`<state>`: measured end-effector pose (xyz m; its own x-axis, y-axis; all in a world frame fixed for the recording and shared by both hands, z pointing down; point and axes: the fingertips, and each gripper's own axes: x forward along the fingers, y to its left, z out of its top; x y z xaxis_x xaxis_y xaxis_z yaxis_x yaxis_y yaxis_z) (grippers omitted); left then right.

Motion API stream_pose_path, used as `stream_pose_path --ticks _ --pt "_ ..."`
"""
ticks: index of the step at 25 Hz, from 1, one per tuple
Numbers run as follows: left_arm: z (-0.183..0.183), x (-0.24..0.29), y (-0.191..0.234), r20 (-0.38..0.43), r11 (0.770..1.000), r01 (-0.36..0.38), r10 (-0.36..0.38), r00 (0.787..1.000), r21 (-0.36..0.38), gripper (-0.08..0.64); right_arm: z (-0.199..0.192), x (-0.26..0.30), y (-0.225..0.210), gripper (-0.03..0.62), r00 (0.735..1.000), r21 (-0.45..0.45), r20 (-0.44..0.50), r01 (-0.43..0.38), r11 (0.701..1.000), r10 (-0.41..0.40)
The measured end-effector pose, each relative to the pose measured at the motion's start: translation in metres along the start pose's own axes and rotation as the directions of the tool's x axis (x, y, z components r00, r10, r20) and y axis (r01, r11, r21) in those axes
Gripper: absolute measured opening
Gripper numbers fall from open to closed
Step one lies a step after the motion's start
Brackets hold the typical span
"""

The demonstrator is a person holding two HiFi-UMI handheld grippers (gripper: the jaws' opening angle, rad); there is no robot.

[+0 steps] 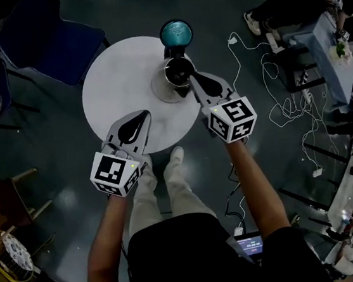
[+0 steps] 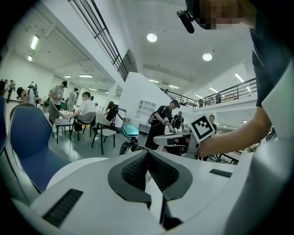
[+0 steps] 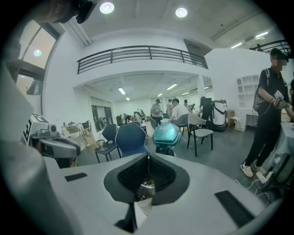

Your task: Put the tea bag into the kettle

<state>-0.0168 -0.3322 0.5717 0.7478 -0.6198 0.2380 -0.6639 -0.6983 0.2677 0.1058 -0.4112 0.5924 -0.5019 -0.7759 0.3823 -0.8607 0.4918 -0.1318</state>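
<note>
A metal kettle (image 1: pixel 178 73) stands on the round white table (image 1: pixel 118 80), its teal lid (image 1: pixel 176 34) flipped up behind it. My right gripper (image 1: pixel 192 79) hovers right over the kettle's open mouth with its jaws shut. In the right gripper view a thin string runs up the seam of the right gripper (image 3: pixel 148 158), so it seems to hold the tea bag by its string. The kettle's shiny rim (image 3: pixel 146 189) shows just under the jaws, and the bag itself is hidden. My left gripper (image 1: pixel 142 114) is shut on nothing above the table's near side.
A blue chair (image 1: pixel 48 31) stands beyond the table at the left. White cables (image 1: pixel 279 92) trail over the dark floor at the right. The person's legs (image 1: pixel 162 183) are under the table's near edge. Other people sit and stand farther off.
</note>
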Motion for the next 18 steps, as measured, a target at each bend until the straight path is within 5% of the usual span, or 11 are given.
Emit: stream_pose_path --ticks 18 --pt "0.063 -0.023 -0.042 0.035 0.99 0.103 -0.107 0.994 0.098 0.015 0.074 -0.088 0.065 0.021 0.992 -0.094 0.118 0.046 0.995 -0.035"
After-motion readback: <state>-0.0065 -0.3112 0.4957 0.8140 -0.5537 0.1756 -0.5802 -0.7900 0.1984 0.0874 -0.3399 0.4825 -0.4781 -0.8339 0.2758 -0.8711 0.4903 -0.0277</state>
